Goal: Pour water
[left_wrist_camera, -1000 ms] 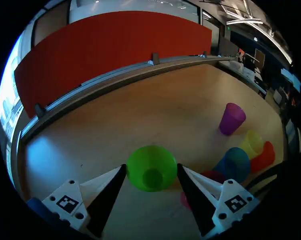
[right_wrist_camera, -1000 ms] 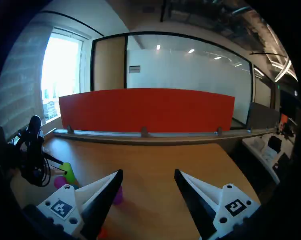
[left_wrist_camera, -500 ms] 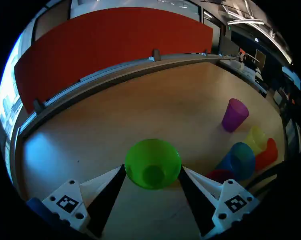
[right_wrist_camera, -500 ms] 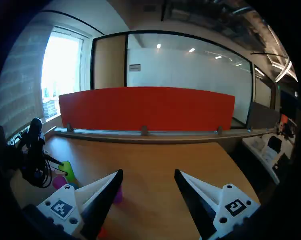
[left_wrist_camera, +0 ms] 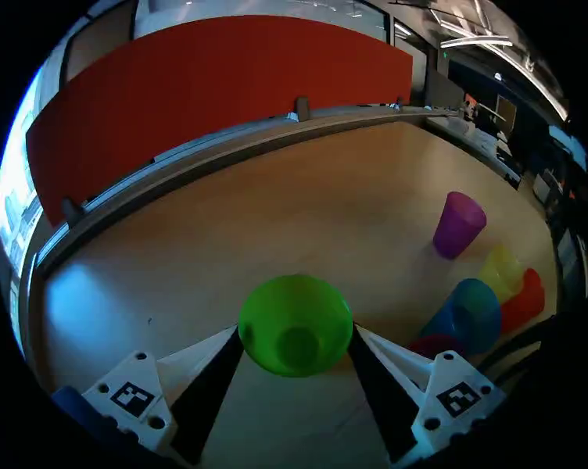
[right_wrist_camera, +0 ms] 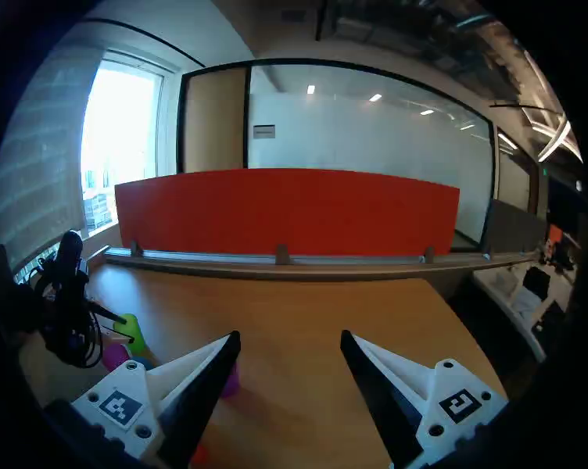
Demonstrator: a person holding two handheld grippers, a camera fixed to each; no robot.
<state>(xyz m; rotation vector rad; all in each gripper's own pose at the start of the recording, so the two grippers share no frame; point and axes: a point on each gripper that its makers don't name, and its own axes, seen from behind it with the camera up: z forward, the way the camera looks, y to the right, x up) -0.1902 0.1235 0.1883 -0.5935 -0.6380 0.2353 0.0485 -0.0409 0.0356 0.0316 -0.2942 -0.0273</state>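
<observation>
Green cup (left_wrist_camera: 295,324) sits between the two fingers of the left gripper (left_wrist_camera: 294,332), just above the wooden table (left_wrist_camera: 294,203). Its translucent plastic mouth is tipped toward the camera, so the round bottom shows through the opening. Both fingers press on its sides, clamping it. Whether any water is in it cannot be told.

To the right a purple cup (left_wrist_camera: 458,225) stands upright on the table. Nearer the edge, a yellow cup (left_wrist_camera: 501,272), an orange cup (left_wrist_camera: 526,297), a blue cup (left_wrist_camera: 470,311) and a dark pink cup (left_wrist_camera: 435,344) crowd together, partly hiding one another. Their contents are not readable.

In the right gripper view, the right gripper (right_wrist_camera: 288,338) has its fingers spread wide with nothing between them. Far left there, the left gripper is a dark shape with cables, the green cup beside it.
</observation>
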